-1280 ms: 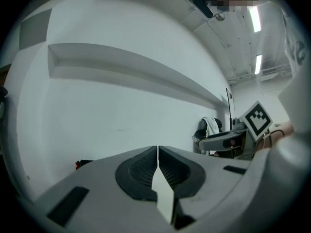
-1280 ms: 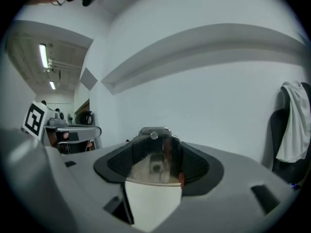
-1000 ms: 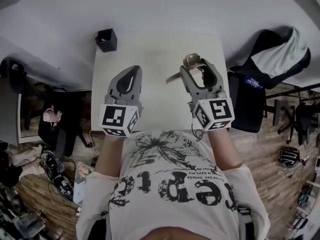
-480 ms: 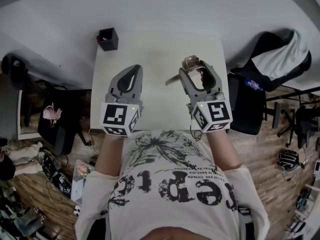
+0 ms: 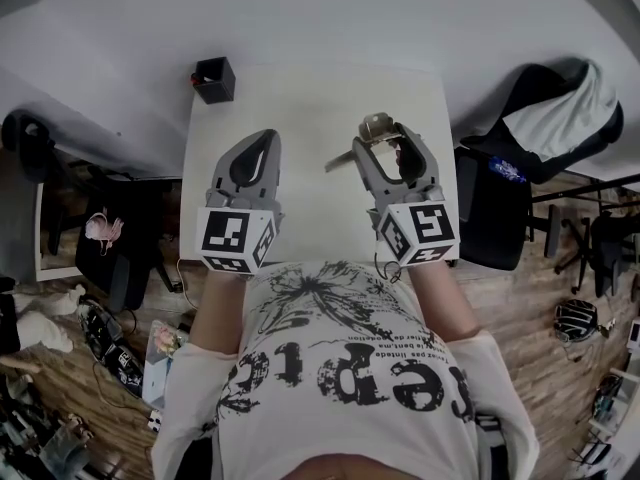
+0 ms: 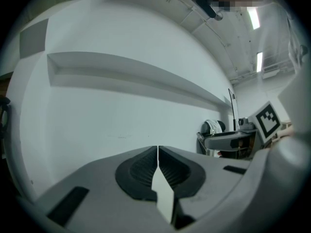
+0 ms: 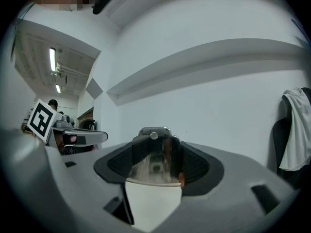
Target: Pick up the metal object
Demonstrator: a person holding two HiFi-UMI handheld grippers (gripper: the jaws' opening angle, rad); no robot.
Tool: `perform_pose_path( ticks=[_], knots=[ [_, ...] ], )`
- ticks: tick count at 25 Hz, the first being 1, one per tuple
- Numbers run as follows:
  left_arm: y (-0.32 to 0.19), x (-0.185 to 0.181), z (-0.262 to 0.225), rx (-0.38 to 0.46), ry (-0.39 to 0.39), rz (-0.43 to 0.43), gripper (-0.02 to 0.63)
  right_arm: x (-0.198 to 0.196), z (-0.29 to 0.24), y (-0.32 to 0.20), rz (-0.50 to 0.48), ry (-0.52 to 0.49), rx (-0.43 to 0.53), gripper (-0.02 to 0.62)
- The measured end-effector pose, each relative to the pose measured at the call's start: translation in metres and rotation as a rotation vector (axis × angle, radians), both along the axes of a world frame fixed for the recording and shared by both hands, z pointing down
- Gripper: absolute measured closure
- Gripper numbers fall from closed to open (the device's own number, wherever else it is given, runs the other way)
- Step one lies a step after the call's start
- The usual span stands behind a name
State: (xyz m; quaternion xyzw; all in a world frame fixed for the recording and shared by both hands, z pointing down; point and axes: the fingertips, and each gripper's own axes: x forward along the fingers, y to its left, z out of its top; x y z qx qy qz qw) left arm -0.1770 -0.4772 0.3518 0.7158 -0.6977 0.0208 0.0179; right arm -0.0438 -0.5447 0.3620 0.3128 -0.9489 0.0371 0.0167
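Over the last second the right gripper [image 5: 392,134] has slid a little toward 7 o'clock in the head view. Its marker cube [image 5: 418,233] now sits slightly nearer the person's shirt [image 5: 330,368]. The metal object [image 5: 372,125] has travelled with it, so its thin end reaches a touch further toward the left gripper [image 5: 263,140]. The left gripper has barely shifted.

The shirt carries large dark letters, upside down from the head view and not safely readable. The smaller lines beside them are too fine to read. Each cube shows only black-and-white square patterns, the left gripper's cube [image 5: 238,240] included.

The right gripper's jaws are clamped on the metal object [image 7: 151,164], whose shiny face fills the gap between the ribbed pads in the right gripper view. From above, the object hangs over the right half of the white table [image 5: 300,98]. Its broad end is at the jaw tips and its thin end points to about 8 o'clock, so the long axis runs roughly from 2 to 8 o'clock. Whether it clears the tabletop cannot be told.

The left gripper [image 6: 158,152] holds nothing, its jaws pressed together with only a hairline seam between them. A black holder [image 5: 213,79] stands at the table's 10 o'clock corner. A chair with pale cloth [image 5: 560,108] stands at 2 o'clock.
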Motion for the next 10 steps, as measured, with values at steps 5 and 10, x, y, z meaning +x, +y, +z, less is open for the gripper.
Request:
perform_pose_path(
  ticks=[5,10],
  knots=[
    [-0.0026,-0.0005,0.0015,-0.006,0.0,-0.003,0.595,-0.0004,0.0027,-0.0034,0.007,0.003,-0.008,0.316],
    [-0.0044,-0.0042,0.0026,-0.014,0.0,-0.009,0.595,-0.0029,0.0039,-0.0047,0.007,0.004,-0.013,0.316]
  ],
)
